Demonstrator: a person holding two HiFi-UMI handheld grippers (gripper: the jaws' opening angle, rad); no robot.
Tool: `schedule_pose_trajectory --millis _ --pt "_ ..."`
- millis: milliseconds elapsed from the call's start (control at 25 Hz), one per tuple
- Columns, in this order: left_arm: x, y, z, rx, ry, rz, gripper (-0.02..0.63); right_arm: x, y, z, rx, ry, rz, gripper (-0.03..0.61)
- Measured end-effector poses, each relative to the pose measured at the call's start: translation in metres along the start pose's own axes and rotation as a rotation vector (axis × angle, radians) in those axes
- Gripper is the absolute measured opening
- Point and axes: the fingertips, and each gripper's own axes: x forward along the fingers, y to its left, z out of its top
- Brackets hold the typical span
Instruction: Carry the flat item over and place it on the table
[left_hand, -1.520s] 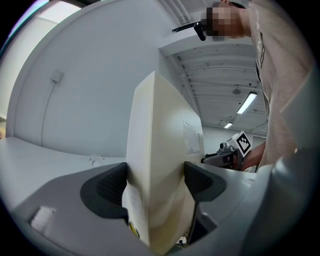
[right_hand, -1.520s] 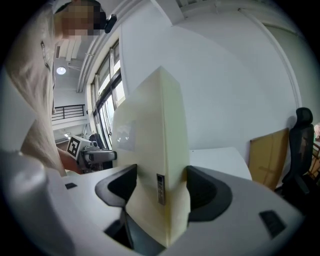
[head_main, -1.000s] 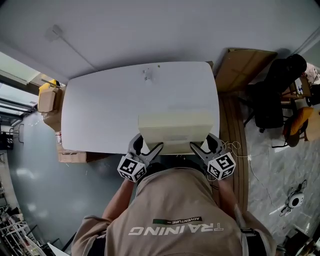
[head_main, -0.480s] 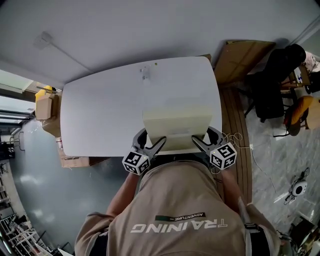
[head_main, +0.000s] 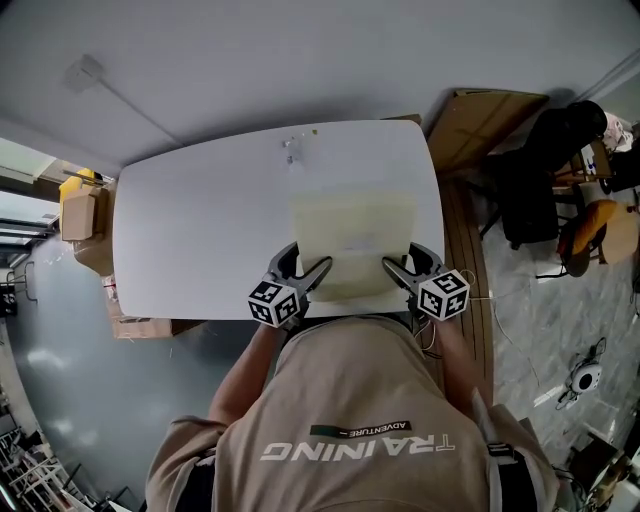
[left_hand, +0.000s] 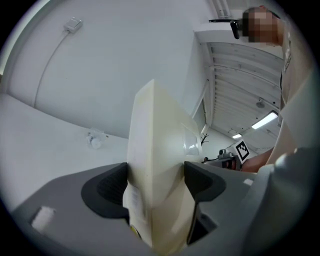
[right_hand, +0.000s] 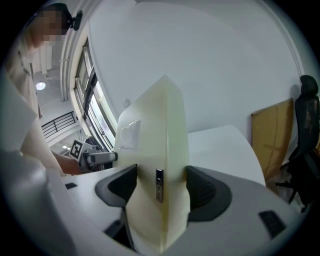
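Since a second ago the flat cream plastic panel (head_main: 352, 240) has come further over the white rounded tabletop (head_main: 190, 230) and levelled out, its front face no longer showing; it now lies broadside above the near right part of the surface, though whether it rests there or hangs just above cannot be told. Brown cardboard boxes (head_main: 78, 215) stand beside the tabletop's left end; a small clear object (head_main: 291, 148) sits near the far edge, beyond the panel. At the panel's near left corner the left gripper (head_main: 316, 270) is clenched on its edge, dark pads (left_hand: 107, 187) pressed to both cream sides; at the near right corner the right gripper (head_main: 392, 266) grasps the opposite end likewise, pads (right_hand: 207, 190) tight against it. Off the tabletop's right end lies a brown cardboard sheet (head_main: 480, 125); just beyond it stands a black office chair (head_main: 540, 190).
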Motion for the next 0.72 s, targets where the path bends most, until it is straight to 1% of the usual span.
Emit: schedule_pose_trajectory --millis 240,400,720 --pt "0.020 0.030 -0.003 -0.103 0.052 0.005 0.342 0.024 -0.019 -0.001 0.055 0.036 -0.023 0.276" --pt "0.032 0.045 -0.006 -0.158 0.088 0.013 0.342 0.037 -0.031 -0.004 0.083 0.063 -0.034 0.276" --pt "0.048 0.073 -0.024 -0.268 0.151 0.041 0.341 0.062 -0.051 -0.016 0.168 0.107 -0.048 0.276"
